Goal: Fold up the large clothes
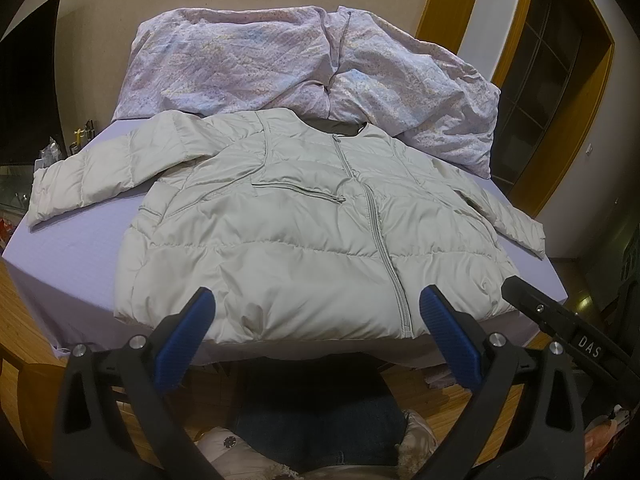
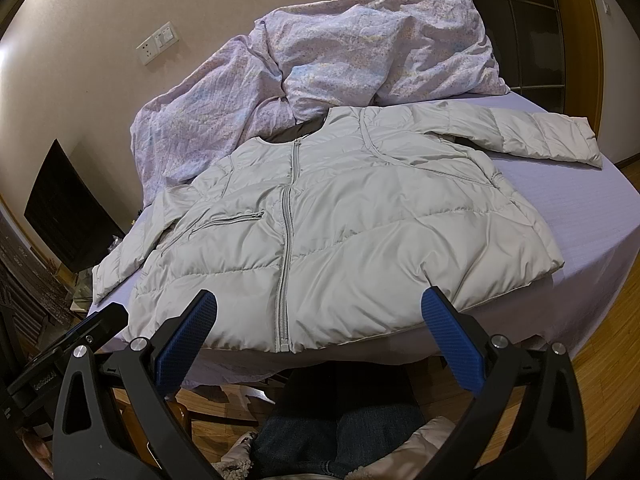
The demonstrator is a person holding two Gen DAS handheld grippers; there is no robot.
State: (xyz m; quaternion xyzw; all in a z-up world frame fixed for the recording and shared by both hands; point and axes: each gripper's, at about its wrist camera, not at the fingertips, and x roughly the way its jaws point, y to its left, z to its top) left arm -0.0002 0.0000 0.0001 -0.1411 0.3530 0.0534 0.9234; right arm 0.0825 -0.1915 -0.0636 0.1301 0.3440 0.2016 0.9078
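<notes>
Left wrist view: jacket (image 1: 304, 232) flat, zipped; both grippers (image 1: 316, 312) (image 2: 318, 314) spread, empty. Sleeves best folded inward first.

Your left gripper (image 1: 316, 312) has its two blue-padded fingers (image 1: 186, 330) spread wide, nothing between them. Your right gripper (image 2: 318, 312) is spread just as wide, pads (image 2: 450, 340) facing each other across a bare gap. Its black body shows just outside the left gripper's right finger. Your jeans-clad legs (image 2: 340, 436) sit below both finger pairs.
</notes>
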